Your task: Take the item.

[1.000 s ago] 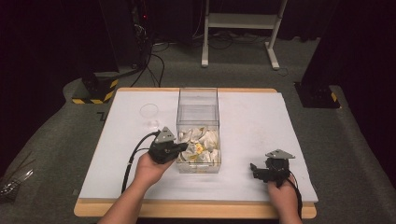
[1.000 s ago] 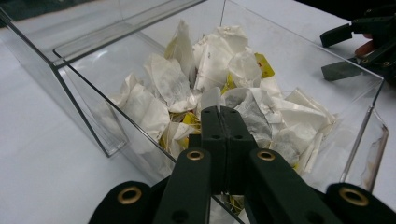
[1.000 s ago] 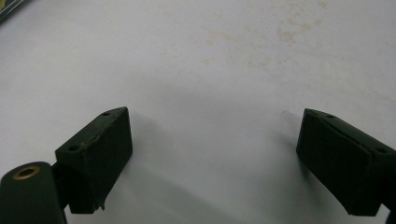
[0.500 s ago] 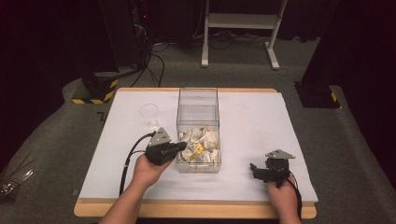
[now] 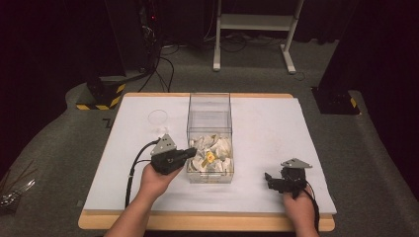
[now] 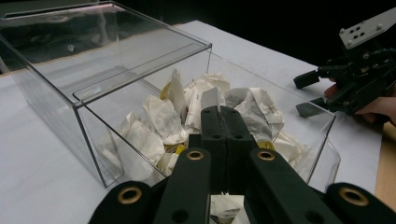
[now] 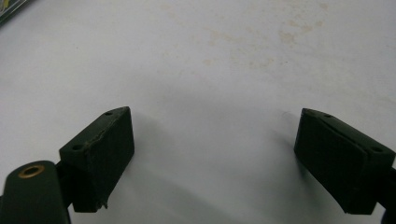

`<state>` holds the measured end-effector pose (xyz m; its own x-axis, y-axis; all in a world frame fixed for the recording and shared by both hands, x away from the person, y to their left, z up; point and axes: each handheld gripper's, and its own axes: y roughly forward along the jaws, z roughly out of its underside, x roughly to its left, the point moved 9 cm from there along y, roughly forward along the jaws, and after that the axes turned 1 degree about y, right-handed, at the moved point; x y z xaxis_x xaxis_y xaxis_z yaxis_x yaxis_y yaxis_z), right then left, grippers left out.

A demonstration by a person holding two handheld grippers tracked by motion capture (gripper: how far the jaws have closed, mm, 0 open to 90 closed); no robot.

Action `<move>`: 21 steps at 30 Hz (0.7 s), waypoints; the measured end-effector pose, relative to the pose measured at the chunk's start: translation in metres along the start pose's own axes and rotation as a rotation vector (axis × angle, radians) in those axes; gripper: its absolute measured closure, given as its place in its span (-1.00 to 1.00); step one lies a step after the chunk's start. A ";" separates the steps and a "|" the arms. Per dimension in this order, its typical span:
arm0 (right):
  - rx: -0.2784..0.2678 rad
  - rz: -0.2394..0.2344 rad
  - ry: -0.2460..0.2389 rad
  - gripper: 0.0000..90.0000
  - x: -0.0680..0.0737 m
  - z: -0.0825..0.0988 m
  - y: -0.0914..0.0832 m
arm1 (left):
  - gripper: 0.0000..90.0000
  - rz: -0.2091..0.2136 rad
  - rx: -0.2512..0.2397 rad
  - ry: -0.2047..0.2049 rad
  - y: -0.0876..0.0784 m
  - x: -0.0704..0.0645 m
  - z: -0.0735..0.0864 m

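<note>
Mid-frame, high view: clear rectangular plastic box (image 5: 209, 129) of crumpled white paper wrappers (image 5: 212, 150), long axis running top-to-bottom on white tabletop (image 5: 267, 128).
Left gripper (image 5: 190, 153) jaws pressed together at box's left wall; right gripper (image 5: 269, 178) jaws spread wide, lower right.

The left gripper (image 6: 223, 112) hides the wrappers (image 6: 161, 116) behind its pressed-together jaws; whether anything is pinched is unclear.

One clear plastic box (image 5: 209, 118) stands on the one white-topped bench (image 5: 276, 128). One clear glass cup (image 5: 158, 120) sits beside it. The crumpled white packets (image 5: 213, 153) inside the box overlap too much to count. Two grippers: left gripper (image 5: 190, 153), right gripper (image 5: 269, 178).
</note>
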<state>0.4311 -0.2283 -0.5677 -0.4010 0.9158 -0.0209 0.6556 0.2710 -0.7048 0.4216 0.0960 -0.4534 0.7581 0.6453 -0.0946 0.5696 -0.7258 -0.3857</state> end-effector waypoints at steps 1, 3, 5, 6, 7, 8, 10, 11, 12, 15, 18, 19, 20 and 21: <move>0.000 0.000 0.000 -0.74 0.000 0.000 0.000 | 0.99 0.003 -0.007 -0.003 -0.001 0.000 -0.001; -0.002 0.000 0.000 -0.73 0.000 0.000 0.000 | 0.99 0.005 -0.023 -0.011 -0.004 0.001 -0.003; 0.000 0.000 0.000 -0.73 0.000 0.000 0.000 | 0.99 0.008 -0.039 -0.015 -0.007 0.002 -0.006; -0.002 0.000 0.000 -0.73 0.000 0.000 0.000 | 0.99 0.012 -0.049 -0.024 -0.009 0.002 -0.007; 0.000 0.000 0.000 -0.73 0.000 0.000 0.000 | 0.99 0.012 -0.053 -0.027 -0.010 0.002 -0.008; 0.000 0.000 0.000 -0.73 0.000 0.000 0.000 | 0.99 0.011 -0.062 -0.031 -0.012 0.003 -0.009; 0.000 0.000 -0.001 -0.73 0.000 0.000 0.000 | 0.99 0.003 -0.073 -0.024 -0.016 0.005 -0.011; -0.001 0.000 -0.001 -0.73 0.000 0.000 0.000 | 0.99 0.000 -0.078 -0.026 -0.018 0.006 -0.012; -0.001 -0.001 -0.001 -0.73 0.000 0.000 0.000 | 0.99 -0.006 -0.082 -0.026 -0.020 0.007 -0.013; -0.001 -0.001 -0.001 -0.72 0.000 0.000 0.000 | 0.99 -0.021 -0.095 -0.027 -0.026 0.012 -0.015; -0.001 -0.001 -0.001 -0.72 0.000 0.000 0.000 | 0.99 -0.034 -0.107 -0.032 -0.032 0.017 -0.016; -0.001 -0.001 -0.001 -0.72 0.000 0.000 0.000 | 0.99 -0.038 -0.109 -0.033 -0.034 0.019 -0.016; -0.002 -0.001 -0.001 -0.72 0.000 0.000 0.000 | 0.99 -0.043 -0.113 -0.040 -0.036 0.021 -0.016; -0.002 -0.002 -0.001 -0.72 0.000 0.000 0.000 | 0.99 -0.049 -0.114 -0.039 -0.038 0.023 -0.016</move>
<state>0.4307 -0.2279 -0.5675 -0.4029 0.9150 -0.0208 0.6561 0.2729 -0.7036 0.4226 0.1344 -0.4262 0.7171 0.6875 -0.1145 0.6394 -0.7143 -0.2843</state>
